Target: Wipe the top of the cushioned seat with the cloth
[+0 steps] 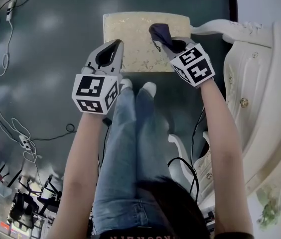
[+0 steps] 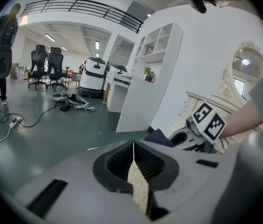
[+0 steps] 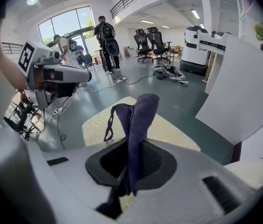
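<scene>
The cushioned seat (image 1: 135, 46) is a cream, floral-patterned square on the dark floor ahead of me. My right gripper (image 1: 167, 44) hovers over its right part, shut on a dark purple cloth (image 1: 159, 33) that sticks out past the tips. In the right gripper view the cloth (image 3: 138, 118) stands up between the jaws of the right gripper (image 3: 132, 146), with the seat (image 3: 96, 122) beneath. My left gripper (image 1: 112, 48) is over the seat's left edge, shut with nothing in it. The left gripper (image 2: 133, 147) shows closed jaws and a sliver of the seat (image 2: 139, 190).
An ornate white dressing table (image 1: 262, 78) stands close on the right. Cables (image 1: 11, 128) trail over the floor at left. My legs in jeans (image 1: 130, 143) reach the seat's near edge. A white shelf unit (image 2: 152, 73) and standing people (image 3: 104, 36) are farther off.
</scene>
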`<state>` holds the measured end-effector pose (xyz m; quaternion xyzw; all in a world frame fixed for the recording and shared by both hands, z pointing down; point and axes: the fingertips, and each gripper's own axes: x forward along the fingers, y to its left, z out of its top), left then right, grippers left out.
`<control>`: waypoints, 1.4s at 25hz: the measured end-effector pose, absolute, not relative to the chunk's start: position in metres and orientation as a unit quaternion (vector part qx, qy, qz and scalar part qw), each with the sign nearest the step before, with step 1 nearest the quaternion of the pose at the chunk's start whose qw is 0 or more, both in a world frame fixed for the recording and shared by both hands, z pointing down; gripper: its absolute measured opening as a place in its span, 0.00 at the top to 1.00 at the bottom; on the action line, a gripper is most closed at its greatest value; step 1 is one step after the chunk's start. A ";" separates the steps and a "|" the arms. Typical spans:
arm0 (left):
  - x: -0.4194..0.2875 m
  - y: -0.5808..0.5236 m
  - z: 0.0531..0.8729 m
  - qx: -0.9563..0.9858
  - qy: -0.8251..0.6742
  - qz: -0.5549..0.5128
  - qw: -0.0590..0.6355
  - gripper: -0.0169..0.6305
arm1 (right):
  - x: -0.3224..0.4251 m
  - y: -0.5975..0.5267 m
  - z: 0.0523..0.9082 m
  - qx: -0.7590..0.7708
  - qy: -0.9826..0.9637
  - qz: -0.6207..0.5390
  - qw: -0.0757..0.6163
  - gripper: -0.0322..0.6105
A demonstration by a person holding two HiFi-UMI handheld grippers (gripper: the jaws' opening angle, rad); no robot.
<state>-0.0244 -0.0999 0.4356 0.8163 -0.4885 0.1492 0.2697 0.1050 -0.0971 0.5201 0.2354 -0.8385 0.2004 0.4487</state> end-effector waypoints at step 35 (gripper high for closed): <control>-0.065 -0.132 0.469 0.785 -0.522 0.143 0.302 0.96 | 0.079 -0.208 0.583 0.298 -0.777 0.211 0.512 0.90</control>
